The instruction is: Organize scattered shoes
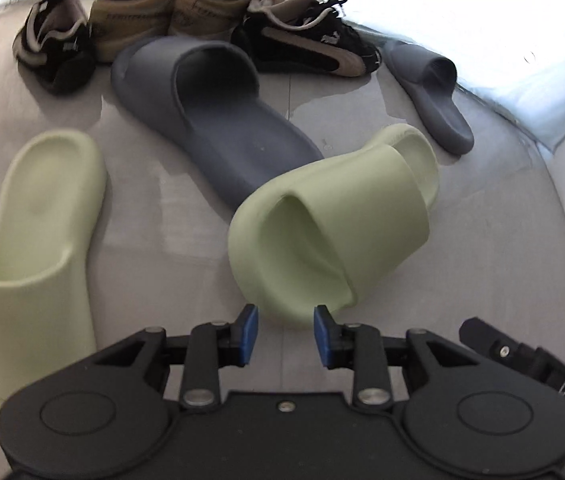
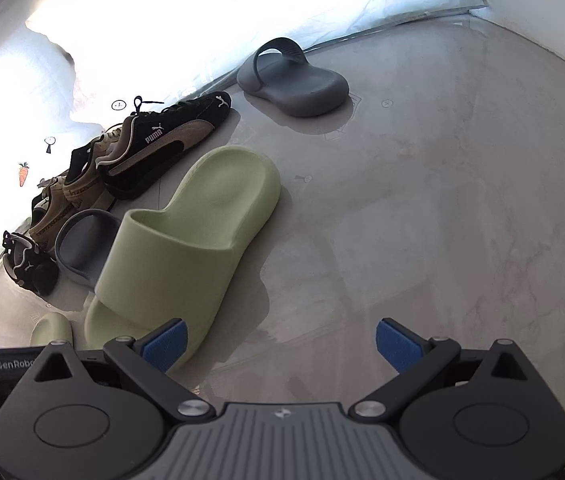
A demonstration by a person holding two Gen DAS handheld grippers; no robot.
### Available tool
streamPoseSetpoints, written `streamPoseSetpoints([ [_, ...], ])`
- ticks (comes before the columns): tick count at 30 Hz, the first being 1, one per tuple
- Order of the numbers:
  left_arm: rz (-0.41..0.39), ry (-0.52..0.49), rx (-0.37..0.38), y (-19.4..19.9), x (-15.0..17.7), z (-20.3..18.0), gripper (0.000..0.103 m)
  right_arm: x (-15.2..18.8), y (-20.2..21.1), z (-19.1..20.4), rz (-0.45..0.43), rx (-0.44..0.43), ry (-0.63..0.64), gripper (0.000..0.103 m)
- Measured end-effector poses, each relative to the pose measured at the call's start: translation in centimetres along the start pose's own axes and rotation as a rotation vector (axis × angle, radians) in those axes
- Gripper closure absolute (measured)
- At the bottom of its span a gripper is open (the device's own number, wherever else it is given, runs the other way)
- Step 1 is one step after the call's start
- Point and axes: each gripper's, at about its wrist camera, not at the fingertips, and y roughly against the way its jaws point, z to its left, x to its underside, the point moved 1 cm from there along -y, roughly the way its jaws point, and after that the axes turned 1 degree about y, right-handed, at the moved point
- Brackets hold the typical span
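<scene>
floor (image 2: 462, 200) is grey and glossy, with a bright white sheet along its far edge. left gripper (image 1: 286, 330) points down over the floor; its blue pads stand a narrow gap apart with nothing between them, the heel rim of a green slide (image 1: 330, 228) lying just beyond the tips; contact between pads and slide cannot be confirmed, so it reads as released. second green slide (image 1: 30, 240) lies to the left of that gripper, well apart from the first, toe toward the camera. large dark grey slide (image 1: 218, 120) lies between the two green ones, farther back, its heel close to the nearer green slide. smaller grey slide (image 1: 430, 96) sits to the right by the sheet's edge. along the far edge, a row: black sneaker (image 1: 54, 48), two tan sneakers (image 1: 170, 8), black and tan sneaker (image 1: 310, 48), touching or nearly so. right gripper (image 2: 282, 344) is spread wide and empty, its left pad just in front of the green slide's toe.
</scene>
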Motion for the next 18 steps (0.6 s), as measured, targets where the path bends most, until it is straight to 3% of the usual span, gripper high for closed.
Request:
streamPoseSetpoints([
  [5, -0.214, -0.267, -0.14, -0.3, -1.0, -0.1, 0.047, 0.1, 0.2, 0.1, -0.009, -0.003, -0.002, 0.003],
  [7, -0.179, -0.328, -0.102, -2.0, -1.6, 0.2, 0.044, 0.2, 0.2, 0.1, -0.004, -0.004, -0.004, 0.003],
  [9, -0.12, -0.334, -0.032, -3.6, -2.2, 0.5, 0.044, 0.3, 0.3, 0.1, -0.003, -0.005, -0.001, 0.003],
  [11, -0.113, -0.338, -0.001, -4.4, -2.4, 0.6, 0.044, 0.3, 0.4, 0.1, -0.004, -0.003, -0.001, 0.003],
  [13, -0.101, -0.298, 0.043, -4.6, -2.6, 0.8, 0.053, 0.4, 0.6, -0.1, -0.006, 0.004, -0.007, 0.003],
  [14, -0.094, -0.275, 0.066, -4.7, -2.7, 0.8, 0.064, 0.5, 0.6, -0.4, -0.005, 0.009, -0.015, 0.003],
  [18, -0.07, -0.189, 0.075, -4.5, -1.8, 0.2, 0.07, 0.8, 0.7, -1.2, 0.001, 0.028, -0.054, 0.003],
])
